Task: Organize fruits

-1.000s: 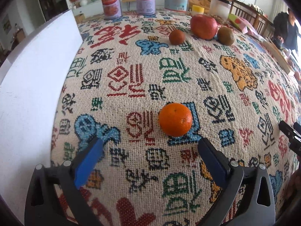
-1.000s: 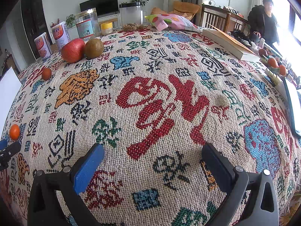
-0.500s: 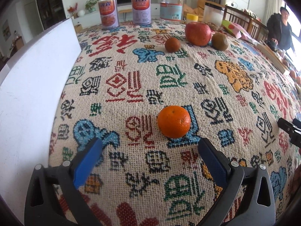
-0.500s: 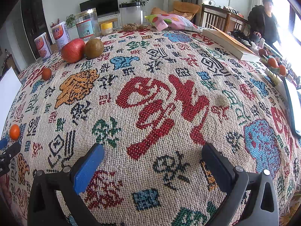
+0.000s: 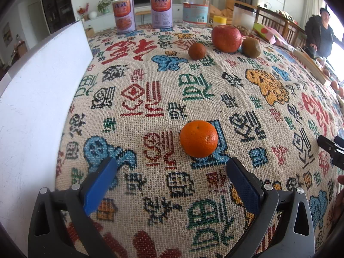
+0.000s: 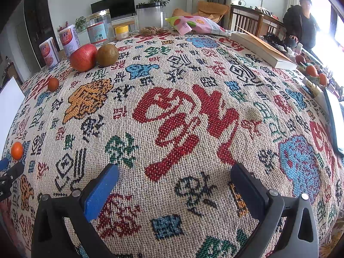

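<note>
An orange mandarin lies on the patterned tablecloth just ahead of my left gripper, which is open and empty; it also shows in the right wrist view. Farther back lie a small dark mandarin, a red apple and a brown kiwi. The right wrist view shows the same small mandarin, apple and kiwi. My right gripper is open and empty over bare cloth.
A white board stands along the left edge. Two cans, a clear jar and a plastic container stand at the back. A snack bag and a book lie far right. A person stands behind.
The left gripper's view has tilted and drawn back slightly, so the far fruits sit lower in frame. The mandarin stays just ahead of the fingers. The right gripper has not moved.
</note>
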